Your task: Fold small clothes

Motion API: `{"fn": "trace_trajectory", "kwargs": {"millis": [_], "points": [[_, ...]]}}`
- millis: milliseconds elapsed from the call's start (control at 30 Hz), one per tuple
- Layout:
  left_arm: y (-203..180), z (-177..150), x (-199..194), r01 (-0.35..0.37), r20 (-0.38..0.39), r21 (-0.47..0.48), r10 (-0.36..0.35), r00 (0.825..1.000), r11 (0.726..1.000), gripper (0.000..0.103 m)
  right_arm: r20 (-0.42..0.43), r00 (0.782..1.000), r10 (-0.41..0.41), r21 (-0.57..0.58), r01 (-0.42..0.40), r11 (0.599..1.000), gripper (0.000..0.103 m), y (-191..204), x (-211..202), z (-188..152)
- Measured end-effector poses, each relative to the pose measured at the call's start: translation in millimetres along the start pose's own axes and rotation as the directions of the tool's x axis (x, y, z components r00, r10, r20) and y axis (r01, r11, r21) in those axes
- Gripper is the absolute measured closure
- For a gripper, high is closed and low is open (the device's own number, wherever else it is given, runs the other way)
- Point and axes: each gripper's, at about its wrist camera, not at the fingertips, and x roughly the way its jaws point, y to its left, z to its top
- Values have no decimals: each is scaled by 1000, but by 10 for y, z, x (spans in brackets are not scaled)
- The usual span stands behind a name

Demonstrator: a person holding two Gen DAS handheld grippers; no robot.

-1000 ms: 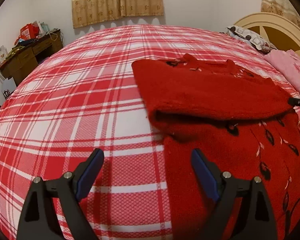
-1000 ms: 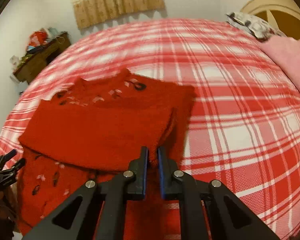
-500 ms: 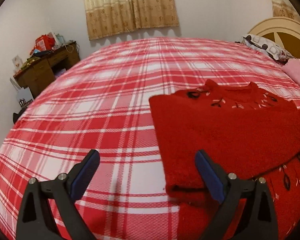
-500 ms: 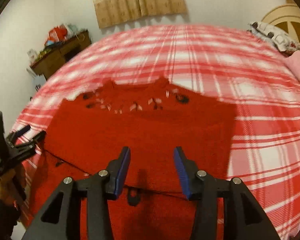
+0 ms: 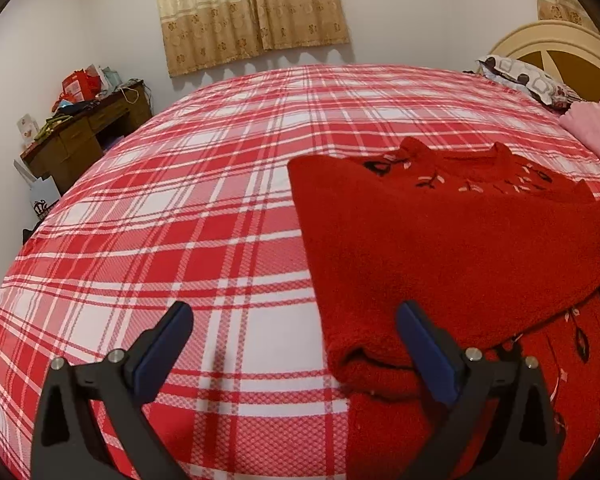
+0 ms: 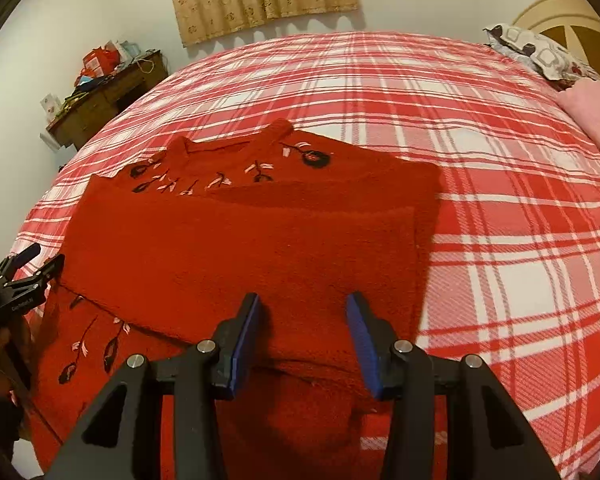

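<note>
A red knitted sweater (image 5: 440,248) (image 6: 240,260) with dark embroidered flowers lies flat on the red plaid bed (image 5: 180,220) (image 6: 500,240). Its upper part is folded over into a smooth band across the body. My left gripper (image 5: 294,312) hovers at the sweater's left edge. Its jaws are opening wide, over sheet and the folded corner, and the pads press on nothing. It also shows at the left rim of the right wrist view as the left gripper (image 6: 24,276), held by a hand. My right gripper (image 6: 303,300) stands open just above the folded band, gripping nothing.
A cluttered wooden desk (image 5: 80,136) stands by the wall at the far left. A patterned pillow (image 5: 524,80), a pink blanket (image 5: 596,128) and a cream headboard (image 5: 572,48) are at the right. A curtain (image 5: 252,12) hangs behind the bed.
My right gripper let go of the red fabric it pinched and opened, now sitting back over the folded band. My left gripper spread a little wider and drew back from the sweater.
</note>
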Motion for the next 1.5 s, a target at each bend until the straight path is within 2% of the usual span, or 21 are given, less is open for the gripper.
{"fn": "trace_trajectory", "kwargs": {"millis": [200,433,633,700,733,767,833,1067,1200,1500], "points": [[-19,-31,72,44,-63,-9,-44,997,999,0,10,1000,-25,26,25,999,57,-76,-9,-38],[-29,-54,70,64,-84,-19,-65,994,998,0,24,998,-64,2,64,998,56,-28,7,-63],[67,-121,-57,71,-51,-72,-75,996,995,0,32,999,-39,16,39,999,56,-28,-42,-57],[103,-102,-132,53,-24,-87,-55,998,995,0,42,999,-29,28,28,999,51,-16,-114,-57],[102,-94,-157,43,-11,-82,-44,999,996,0,51,999,-18,26,16,1000,44,6,-147,-66],[89,-89,-141,37,-13,-73,-38,999,997,0,51,999,-19,19,18,1000,43,21,-145,-80],[28,-100,-22,36,-57,-42,-39,998,998,0,22,998,-56,-16,57,998,43,58,-49,-110],[19,-127,-145,37,-34,-28,-38,999,999,0,42,998,-54,5,54,999,43,84,-132,-142],[41,-155,-322,72,-17,-48,-73,997,996,0,56,997,-49,16,48,999,43,65,-303,-217],[-6,-225,-602,116,6,-26,-116,993,993,0,65,998,-7,10,6,1000,38,162,-684,-467]]}}
